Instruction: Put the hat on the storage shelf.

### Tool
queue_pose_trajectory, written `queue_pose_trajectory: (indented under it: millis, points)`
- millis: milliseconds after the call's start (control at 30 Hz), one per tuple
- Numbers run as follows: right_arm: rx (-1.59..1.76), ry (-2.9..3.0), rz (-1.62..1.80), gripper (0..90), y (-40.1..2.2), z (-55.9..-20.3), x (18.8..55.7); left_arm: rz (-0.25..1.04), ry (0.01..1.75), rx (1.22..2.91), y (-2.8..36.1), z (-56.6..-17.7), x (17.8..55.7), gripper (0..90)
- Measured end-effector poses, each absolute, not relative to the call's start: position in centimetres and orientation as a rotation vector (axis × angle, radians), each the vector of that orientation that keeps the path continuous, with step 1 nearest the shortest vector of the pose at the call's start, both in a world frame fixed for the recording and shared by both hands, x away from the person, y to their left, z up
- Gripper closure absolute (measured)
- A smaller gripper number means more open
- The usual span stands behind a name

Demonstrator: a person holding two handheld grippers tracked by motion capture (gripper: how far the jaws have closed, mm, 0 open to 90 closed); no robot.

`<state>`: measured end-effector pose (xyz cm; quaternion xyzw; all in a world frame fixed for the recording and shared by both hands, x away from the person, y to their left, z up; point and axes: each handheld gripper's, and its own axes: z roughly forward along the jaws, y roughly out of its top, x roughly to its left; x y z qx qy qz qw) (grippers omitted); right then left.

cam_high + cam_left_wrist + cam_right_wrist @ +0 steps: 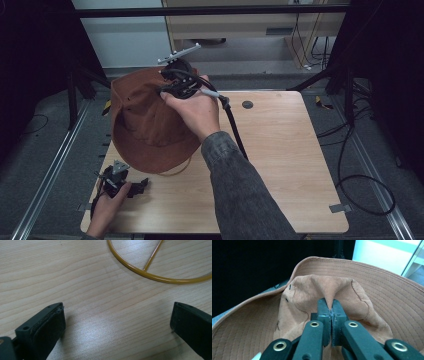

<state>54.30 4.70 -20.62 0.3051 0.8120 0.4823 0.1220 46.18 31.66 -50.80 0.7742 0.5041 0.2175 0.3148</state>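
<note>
Wooden table (280, 165), mid-frame, is bearing a brown hat (145, 125) at upper left, where the right gripper (331, 306) is pinching its crown fabric and should be lifting gently, while the left gripper (142, 184) is resting spread at lower left near the hat's yellow cord (150, 275).

The right tool (172, 82) is held far out with its jaws squeezed tight together, while the left tool (142, 184) rests low with jaws wide apart.
</note>
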Motion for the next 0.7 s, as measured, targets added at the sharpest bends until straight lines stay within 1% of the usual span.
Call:
queue_pose_trajectory:
  millis: [700]
  points:
    - [0.897,2.419,1.348,87.9,6.5,-22.9,55.2,0.574,1.328,2.039,31.7,-50.8,46.2,0.0]
